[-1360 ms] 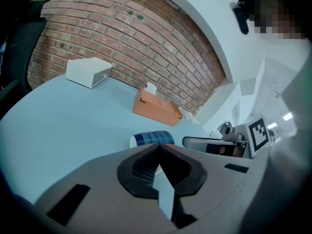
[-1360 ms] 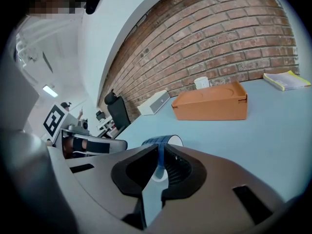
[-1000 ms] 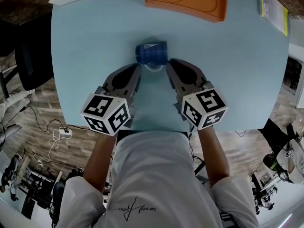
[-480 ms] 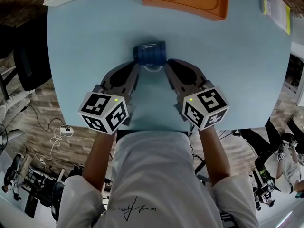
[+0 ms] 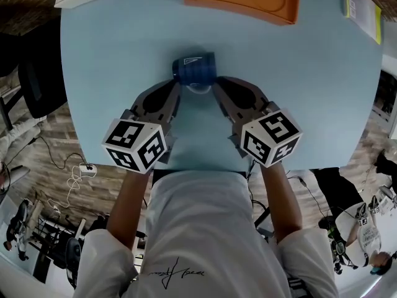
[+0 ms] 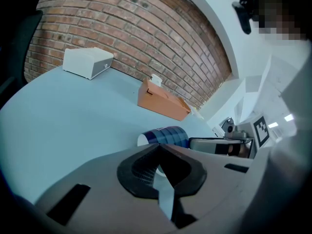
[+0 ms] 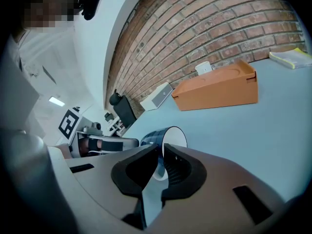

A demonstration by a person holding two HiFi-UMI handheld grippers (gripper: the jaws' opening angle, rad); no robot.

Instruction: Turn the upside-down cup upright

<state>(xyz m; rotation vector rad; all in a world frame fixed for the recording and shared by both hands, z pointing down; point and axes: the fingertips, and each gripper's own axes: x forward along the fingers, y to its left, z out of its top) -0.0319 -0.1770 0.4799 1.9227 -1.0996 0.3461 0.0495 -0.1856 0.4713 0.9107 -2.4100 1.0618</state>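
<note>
R gripper (image 7: 163, 152) prob. pinching sideways cup (image 5: 195, 69) rim

The setting is a lab-type office workspace. Ahead of the left gripper (image 5: 175, 90) and the right gripper (image 5: 218, 87), a bare brick wall (image 6: 122, 28) and a white plastered arch (image 7: 114, 30) close off the room. To the left of the left gripper, a black office chair (image 5: 37, 73) stands at the round light-blue table (image 5: 124, 42). Behind and below that gripper, loose cables (image 5: 73, 179) lie on a wood-plank floor (image 5: 74, 135), near dark equipment frames (image 5: 34, 234) too small to identify.
</note>
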